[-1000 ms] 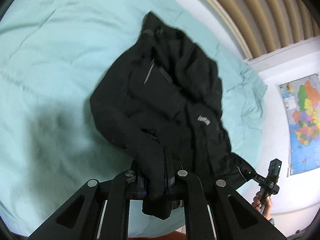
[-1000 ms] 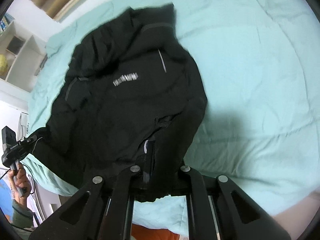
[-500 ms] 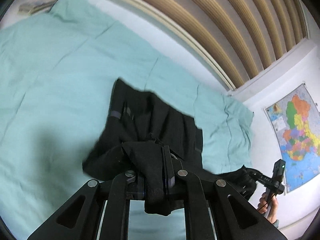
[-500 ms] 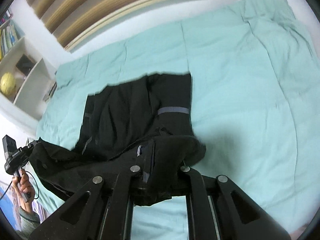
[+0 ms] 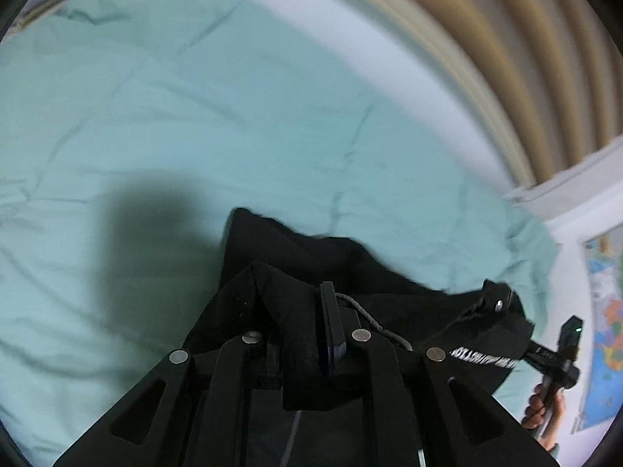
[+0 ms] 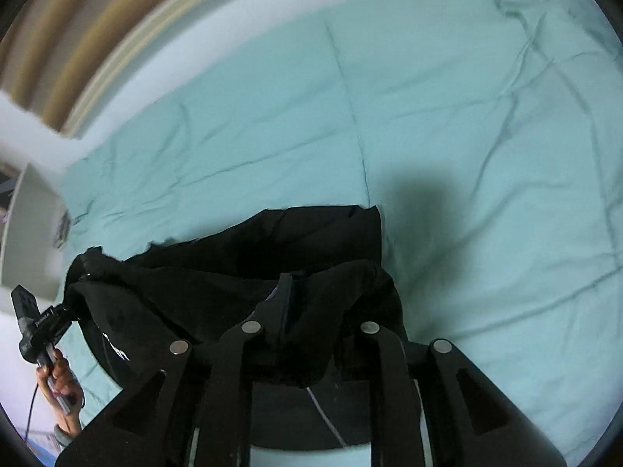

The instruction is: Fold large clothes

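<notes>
Both claws, left (image 5: 307, 334) and right (image 6: 307, 311), have carried the jacket's (image 5: 389, 303) edge across the bed (image 5: 194, 116); jaws have just been opening slightly, cloth still between them — fold nearly laid.

Each camera sits on a claw and looks down along its two fingers, very close to the black jacket (image 5: 296, 295) bunched at the claw tips. Past the tips, both see the same green bed cover (image 5: 163, 116) and the striped wall beyond it. The left camera sees the right gripper (image 5: 506, 305) far off to its right. The right camera sees the left gripper (image 6: 72, 307) far off to its left.
</notes>
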A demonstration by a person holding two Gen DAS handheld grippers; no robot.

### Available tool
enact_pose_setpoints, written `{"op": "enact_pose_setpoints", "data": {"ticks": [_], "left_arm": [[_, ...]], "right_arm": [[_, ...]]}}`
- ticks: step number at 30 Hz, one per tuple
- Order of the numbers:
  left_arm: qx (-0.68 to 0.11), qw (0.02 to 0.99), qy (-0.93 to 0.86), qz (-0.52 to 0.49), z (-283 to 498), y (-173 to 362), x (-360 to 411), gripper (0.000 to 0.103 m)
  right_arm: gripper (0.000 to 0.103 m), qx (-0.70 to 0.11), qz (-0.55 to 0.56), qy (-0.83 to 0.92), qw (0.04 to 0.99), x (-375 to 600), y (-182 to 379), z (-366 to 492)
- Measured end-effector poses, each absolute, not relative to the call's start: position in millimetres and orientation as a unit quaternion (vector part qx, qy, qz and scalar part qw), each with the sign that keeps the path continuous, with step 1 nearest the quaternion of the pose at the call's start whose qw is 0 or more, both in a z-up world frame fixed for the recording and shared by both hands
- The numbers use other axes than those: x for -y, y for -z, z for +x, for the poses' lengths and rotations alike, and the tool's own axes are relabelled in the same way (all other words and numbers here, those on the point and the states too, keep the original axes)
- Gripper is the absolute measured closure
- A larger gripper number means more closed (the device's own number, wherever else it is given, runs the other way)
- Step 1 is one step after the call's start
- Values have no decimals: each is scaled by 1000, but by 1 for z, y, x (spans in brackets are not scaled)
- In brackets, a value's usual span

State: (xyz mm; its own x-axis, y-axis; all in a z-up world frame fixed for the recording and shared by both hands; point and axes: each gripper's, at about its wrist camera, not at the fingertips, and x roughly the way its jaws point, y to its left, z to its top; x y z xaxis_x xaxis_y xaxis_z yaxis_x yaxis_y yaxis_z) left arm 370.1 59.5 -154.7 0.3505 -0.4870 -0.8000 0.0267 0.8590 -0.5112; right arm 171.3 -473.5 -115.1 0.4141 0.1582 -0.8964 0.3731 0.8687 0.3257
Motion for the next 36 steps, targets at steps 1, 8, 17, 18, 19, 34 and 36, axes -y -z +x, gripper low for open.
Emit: {"op": "enact_pose_setpoints", "data": {"ticks": [1,8,17,18,19,34,36], "left_arm": [[-557,789,156,-205,376,166,-54,87],[-602,758,158,-192,406,234,-36,86],[-617,726,233,-195,401,196,-55,79],[-613,725,243,-196,396,186,-60,75],[-612,723,251,-199,392,180,-62,69],[-553,788,229,-148,357,130,-92,23],[-556,793,212,-132,368,149,-84,23]], "right_arm": [[81,-547,249,69,797,476,130,184],[78,-598,269,82,751,478,223,231],[66,-587,292,60,753,486,201,215],[60,-582,296,58,755,487,194,211],[56,-573,301,55,761,489,181,203],[16,-519,169,58,836,468,126,161],[16,-516,131,64,844,465,138,169]]}}
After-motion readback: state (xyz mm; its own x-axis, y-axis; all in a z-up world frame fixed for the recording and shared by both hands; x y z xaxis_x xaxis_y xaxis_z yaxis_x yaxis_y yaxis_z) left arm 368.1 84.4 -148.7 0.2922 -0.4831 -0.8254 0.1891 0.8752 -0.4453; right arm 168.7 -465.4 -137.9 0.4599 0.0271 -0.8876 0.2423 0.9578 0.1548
